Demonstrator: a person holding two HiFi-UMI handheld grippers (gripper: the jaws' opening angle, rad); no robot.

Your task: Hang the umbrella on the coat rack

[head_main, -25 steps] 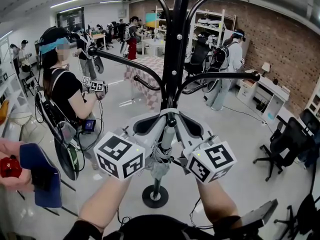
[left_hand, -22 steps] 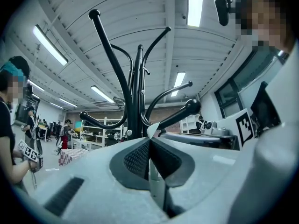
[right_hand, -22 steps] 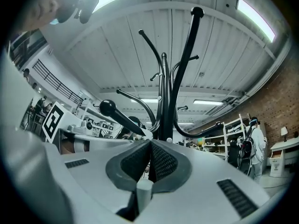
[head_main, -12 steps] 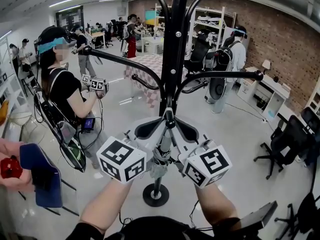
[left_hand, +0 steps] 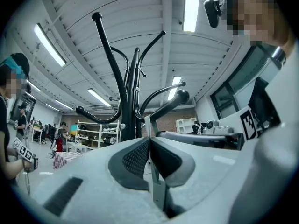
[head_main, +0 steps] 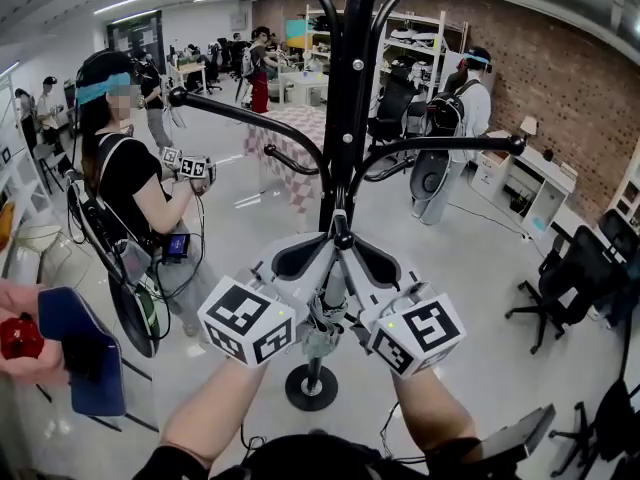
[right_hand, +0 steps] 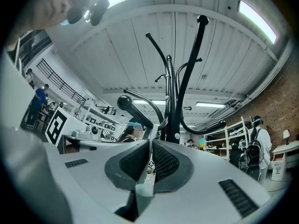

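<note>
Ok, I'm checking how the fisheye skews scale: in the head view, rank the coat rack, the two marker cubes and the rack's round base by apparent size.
1. coat rack, by far.
2. left marker cube and right marker cube: about alike, inflated by nearness to the camera.
3. rack base, smallest.

Person in black top standing at left; person wearing backpack standing far right, beside brick wall; checkered desk sitting far centre; black office chair standing right; blue chair sitting near left.
</note>
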